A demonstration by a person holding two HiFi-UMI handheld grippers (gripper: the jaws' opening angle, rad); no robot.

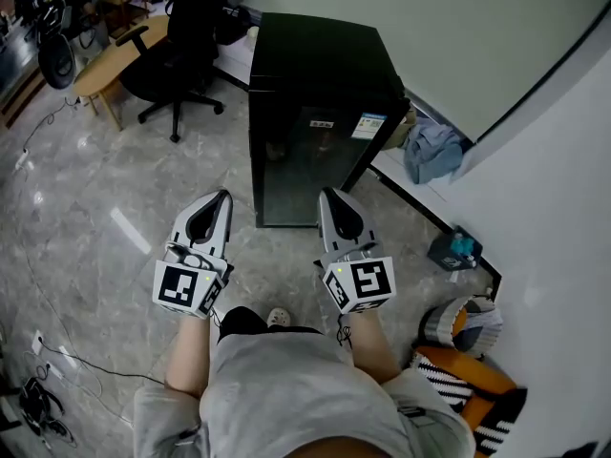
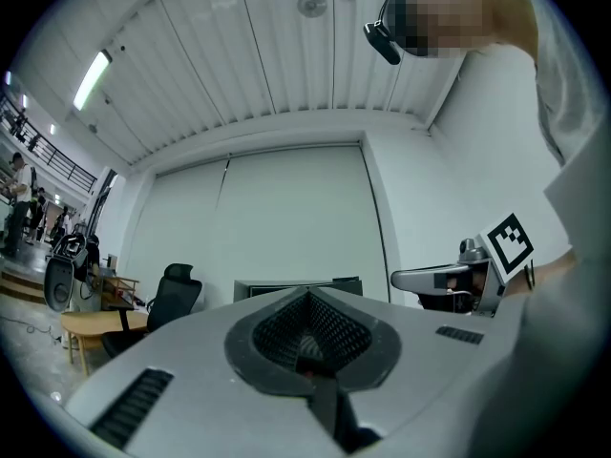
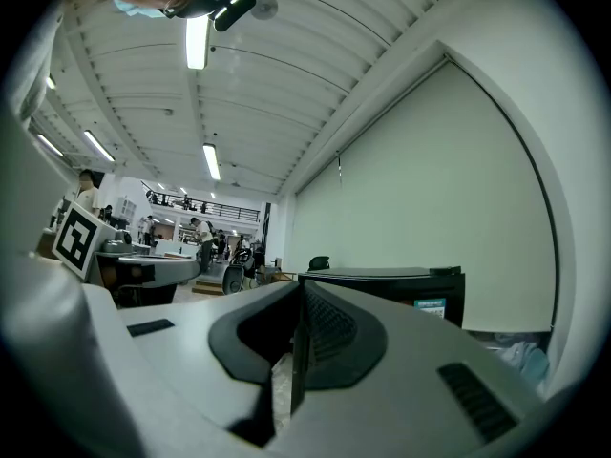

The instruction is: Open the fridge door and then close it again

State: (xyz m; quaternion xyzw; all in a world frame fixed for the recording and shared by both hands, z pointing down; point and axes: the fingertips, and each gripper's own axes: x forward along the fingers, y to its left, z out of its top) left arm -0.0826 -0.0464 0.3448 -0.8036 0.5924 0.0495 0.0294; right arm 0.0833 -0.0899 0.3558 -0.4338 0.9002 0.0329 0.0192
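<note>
A black mini fridge (image 1: 320,74) stands on the marble floor against the white wall, and its dark glass door (image 1: 305,170) is closed. Both grippers are held side by side in front of the door, a short way off and not touching it. My left gripper (image 1: 219,198) is shut with nothing in it, and it points at the door's left edge. My right gripper (image 1: 330,197) is shut and empty too, and it points at the door's right edge. In the left gripper view the shut left gripper (image 2: 307,297) hides most of the fridge (image 2: 258,288). In the right gripper view the fridge (image 3: 410,289) shows beyond the right gripper (image 3: 298,289).
A black office chair (image 1: 181,36) and a wooden desk (image 1: 110,60) stand to the fridge's left. A blue cloth (image 1: 431,151) lies by the wall on its right. A small box (image 1: 456,249) and striped bags (image 1: 473,370) sit at the right. Cables (image 1: 38,389) trail at the lower left.
</note>
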